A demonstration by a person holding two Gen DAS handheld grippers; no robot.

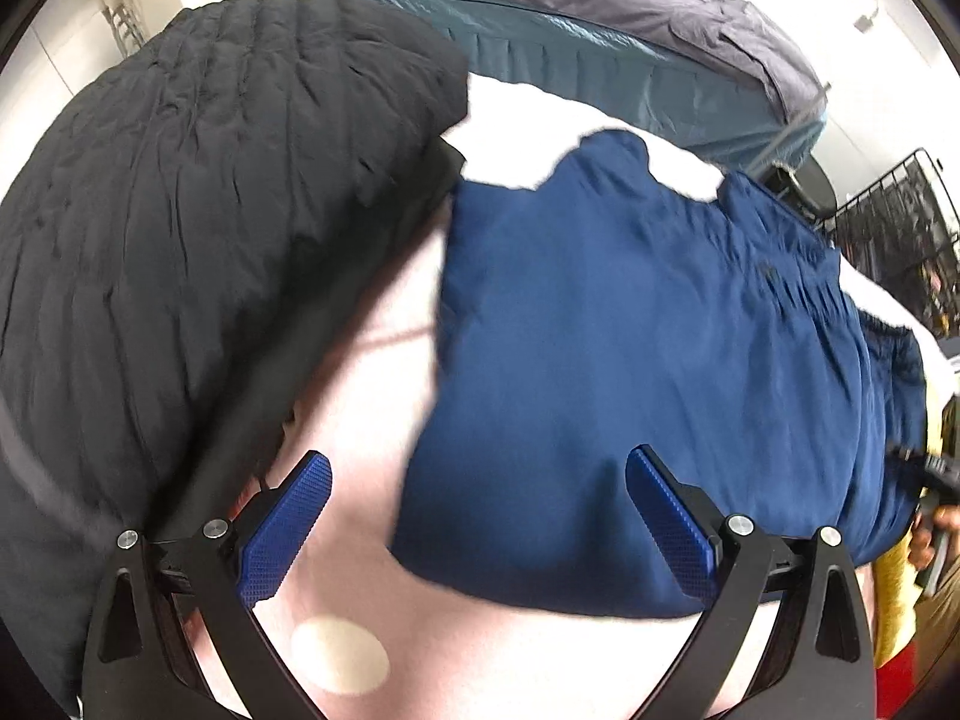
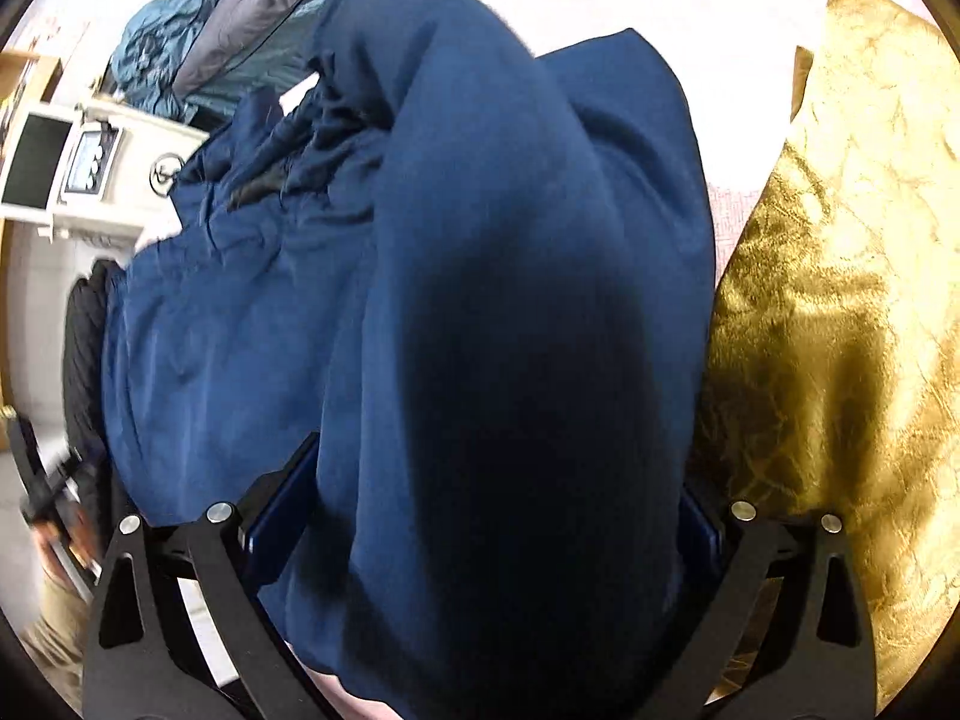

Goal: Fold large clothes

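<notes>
So the blue garment fills the middle of the frame, partly folded on the pink bed, with the left tool spread apart and the right tool wide around a thick fold, so more folding looks left.

Bare pale sheet between black quilted jacket and navy garment.

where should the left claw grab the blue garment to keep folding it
Grip the blue garment at its near-left corner, which lies flat on the pale surface between the open fingers of the left claw. Come from the near side, low, sliding one finger under the edge. The corner is free there, clear of the black quilted jacket.
</notes>
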